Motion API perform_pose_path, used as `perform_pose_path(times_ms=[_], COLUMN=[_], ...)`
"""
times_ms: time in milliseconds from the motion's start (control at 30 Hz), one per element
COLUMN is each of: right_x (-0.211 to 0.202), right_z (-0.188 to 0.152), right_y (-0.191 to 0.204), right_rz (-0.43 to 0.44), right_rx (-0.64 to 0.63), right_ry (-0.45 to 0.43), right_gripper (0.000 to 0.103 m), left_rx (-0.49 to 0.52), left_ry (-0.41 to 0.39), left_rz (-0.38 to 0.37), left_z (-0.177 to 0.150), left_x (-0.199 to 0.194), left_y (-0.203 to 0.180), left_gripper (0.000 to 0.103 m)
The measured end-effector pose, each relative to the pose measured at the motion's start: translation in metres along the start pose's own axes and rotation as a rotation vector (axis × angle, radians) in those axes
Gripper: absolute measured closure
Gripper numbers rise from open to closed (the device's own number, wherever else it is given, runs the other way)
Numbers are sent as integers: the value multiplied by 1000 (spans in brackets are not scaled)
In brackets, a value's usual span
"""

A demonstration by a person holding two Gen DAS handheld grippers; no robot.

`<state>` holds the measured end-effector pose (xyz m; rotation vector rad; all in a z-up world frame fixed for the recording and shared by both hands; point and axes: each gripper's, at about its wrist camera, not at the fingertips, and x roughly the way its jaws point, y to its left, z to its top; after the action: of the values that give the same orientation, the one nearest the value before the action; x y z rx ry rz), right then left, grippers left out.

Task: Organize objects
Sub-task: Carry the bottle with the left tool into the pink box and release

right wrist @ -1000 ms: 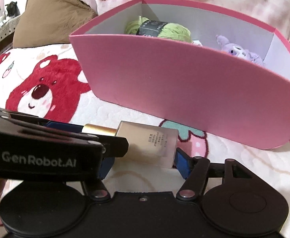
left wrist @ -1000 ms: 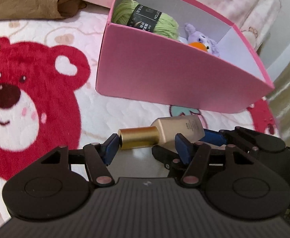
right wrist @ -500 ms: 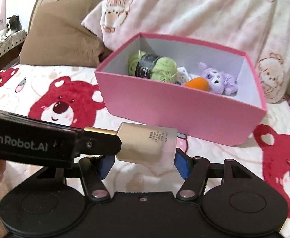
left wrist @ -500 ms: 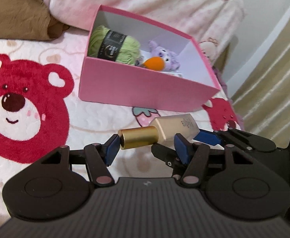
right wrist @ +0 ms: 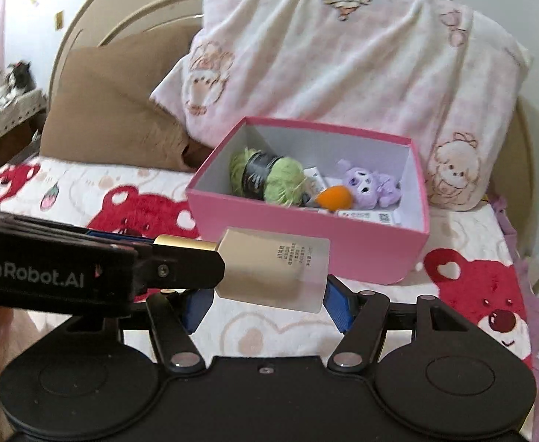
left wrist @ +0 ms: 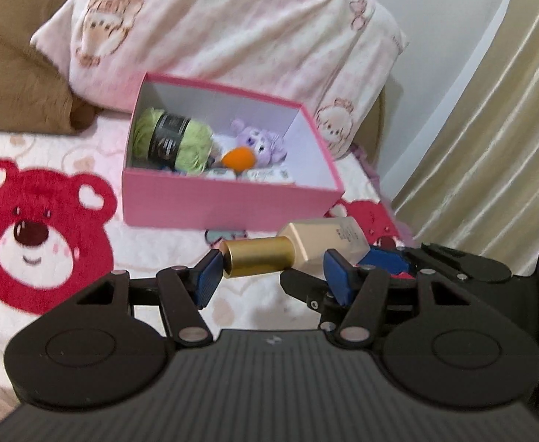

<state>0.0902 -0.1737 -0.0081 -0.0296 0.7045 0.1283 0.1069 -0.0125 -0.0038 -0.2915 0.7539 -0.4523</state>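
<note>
A cosmetic bottle (left wrist: 306,248) is carried above the bear-print bedspread (left wrist: 41,243), gripped at both ends. Its long axis is laid crosswise to both grippers, gold cap (left wrist: 256,262) toward nine o'clock and pale square body (right wrist: 275,270) toward three. The cap is clamped lengthwise by the left gripper (left wrist: 269,276), one blue pad on the cap's end and the other at the bottle's shoulder; the body is pinched across its width by the right gripper (right wrist: 265,304), whose pads are pressed to both sides. The pink box (left wrist: 229,202) is seen at twelve o'clock from the bottle, open-topped, its near wall just beyond the load and lower in view. Inside, the left half is filled by a green yarn ball (left wrist: 173,140), with an orange toy (left wrist: 238,157) and a purple plush (left wrist: 260,141) at centre and small white packets (right wrist: 365,216) along the front. Bare floor is shown only at the box's right end, about one o'clock, so that gap seems the likely landing spot. The near wall is judged the one obstacle, and the crowded contents may snag a crosswise bottle. A pale printed pillow (right wrist: 343,55) and a brown cushion (right wrist: 114,110) are propped behind the box.
</note>
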Motion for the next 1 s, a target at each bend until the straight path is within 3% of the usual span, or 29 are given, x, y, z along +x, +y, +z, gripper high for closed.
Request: perform_pose_path(times_ms=[367, 567, 667, 833, 1000], right_x=[0, 31, 51, 86, 121], right_z=[68, 111, 124, 136, 124], right_y=[-12, -24, -27, -30, -39], right_rz=[-1, 29, 32, 72, 96], right_rx=[-34, -9, -20, -41, -26], right_ry=[-63, -41, -24, 34, 78], right_gripper=[34, 34, 36, 42, 46], left_rx=[51, 57, 21, -40, -83], left_ry=[16, 16, 38, 54, 93], left_rz=[39, 130, 141, 159, 165], left_z=[84, 128, 143, 151, 141], left_x=[3, 35, 55, 86, 117], left_y=[-13, -7, 9, 39, 62], left_gripper=[45, 41, 41, 42, 45])
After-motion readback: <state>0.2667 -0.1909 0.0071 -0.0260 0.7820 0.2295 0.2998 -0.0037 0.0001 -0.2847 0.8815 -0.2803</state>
